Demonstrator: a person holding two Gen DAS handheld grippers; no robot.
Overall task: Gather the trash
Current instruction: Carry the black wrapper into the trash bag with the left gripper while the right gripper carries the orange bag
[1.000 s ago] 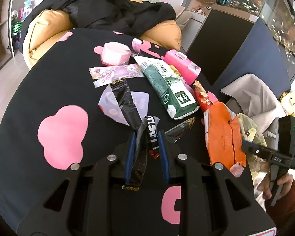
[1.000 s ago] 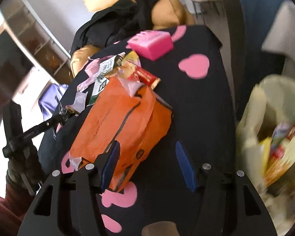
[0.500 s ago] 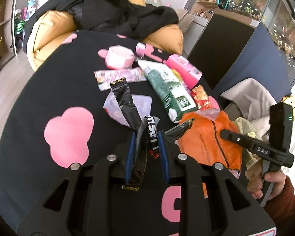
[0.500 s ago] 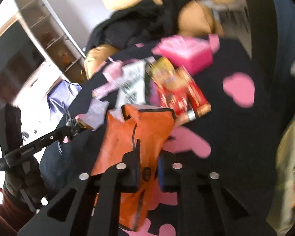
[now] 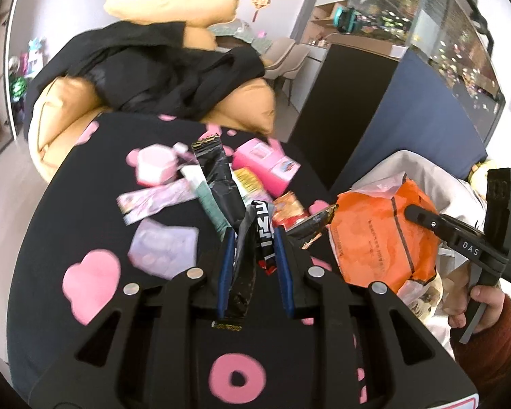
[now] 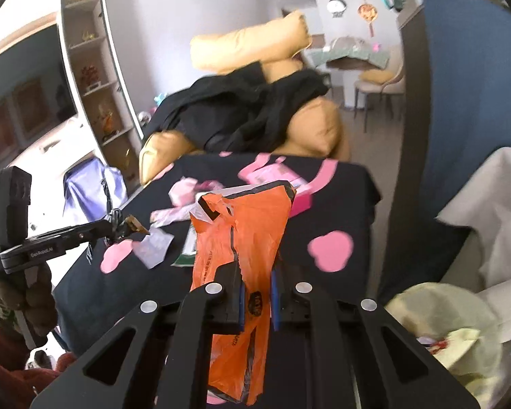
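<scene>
Both loaded & off the black tablecloth: left gripper pinching black wrappers, right gripper clamped on orange bag, so next swing to trash bag at right & release.

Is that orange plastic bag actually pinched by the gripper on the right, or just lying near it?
Touching. In the right wrist view the right gripper has its blue pads pressed on the orange bag, which hangs between them, lifted off the table.

Black clothing drapes tan cushions behind the table.
</scene>
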